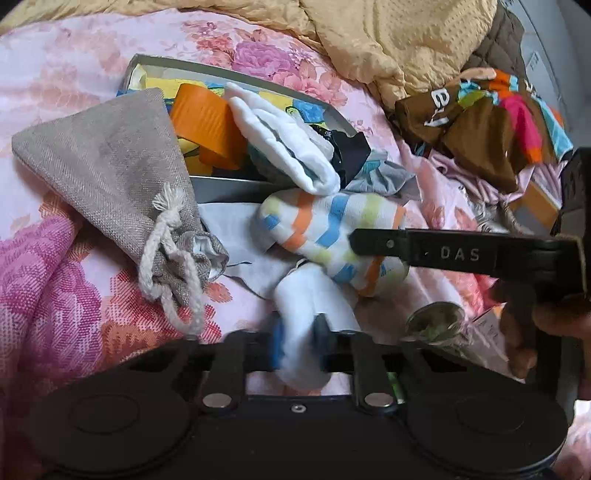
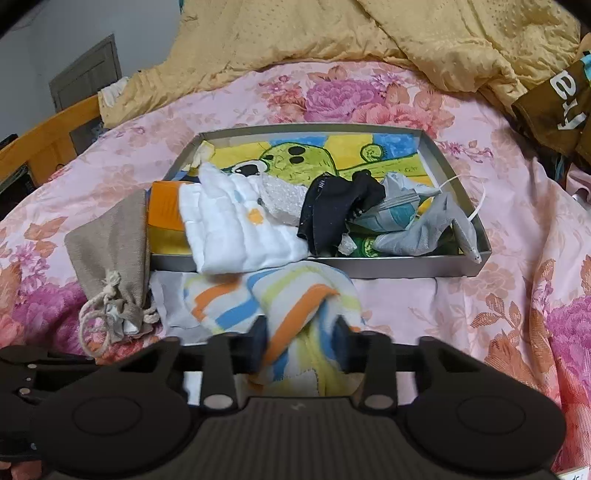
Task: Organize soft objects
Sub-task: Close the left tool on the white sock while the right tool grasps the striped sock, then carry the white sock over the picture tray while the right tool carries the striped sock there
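A striped cloth in orange, blue and yellow lies bunched on the floral sheet in front of a grey tray. My right gripper is shut on its near fold. My left gripper is shut on a white part of the bundle, which seems to be the same cloth. In the left wrist view the right gripper's finger reaches in from the right onto the stripes. A white muslin cloth, a black sock and a grey cloth lie in the tray.
A beige drawstring pouch leans on the tray's left corner beside an orange item. A yellow quilt is heaped behind. A brown printed garment lies at the right. A wooden bed frame is at the far left.
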`<act>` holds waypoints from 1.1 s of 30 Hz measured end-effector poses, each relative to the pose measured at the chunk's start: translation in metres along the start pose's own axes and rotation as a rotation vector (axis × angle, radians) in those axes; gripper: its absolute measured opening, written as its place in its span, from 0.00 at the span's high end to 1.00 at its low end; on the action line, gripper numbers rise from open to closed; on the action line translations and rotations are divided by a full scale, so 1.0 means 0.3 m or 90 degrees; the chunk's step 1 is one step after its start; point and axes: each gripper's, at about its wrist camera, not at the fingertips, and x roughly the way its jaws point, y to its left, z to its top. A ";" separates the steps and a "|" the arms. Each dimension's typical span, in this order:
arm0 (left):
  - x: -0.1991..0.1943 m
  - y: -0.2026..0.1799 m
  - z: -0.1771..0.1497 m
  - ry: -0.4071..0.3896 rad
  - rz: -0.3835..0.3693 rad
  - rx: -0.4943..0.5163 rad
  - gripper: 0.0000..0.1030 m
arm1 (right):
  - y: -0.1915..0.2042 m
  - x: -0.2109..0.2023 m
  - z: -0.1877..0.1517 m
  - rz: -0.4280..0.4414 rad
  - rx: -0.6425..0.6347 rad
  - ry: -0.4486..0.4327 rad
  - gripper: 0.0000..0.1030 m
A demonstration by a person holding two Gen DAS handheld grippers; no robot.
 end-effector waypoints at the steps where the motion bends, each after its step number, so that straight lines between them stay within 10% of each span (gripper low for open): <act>1: -0.003 -0.001 -0.003 -0.002 0.008 0.000 0.90 | 0.001 -0.010 -0.005 -0.001 -0.004 -0.009 0.73; 33: -0.440 -0.377 0.083 -0.194 0.054 0.041 0.94 | 0.054 -0.638 0.107 -0.066 -0.024 -0.213 0.86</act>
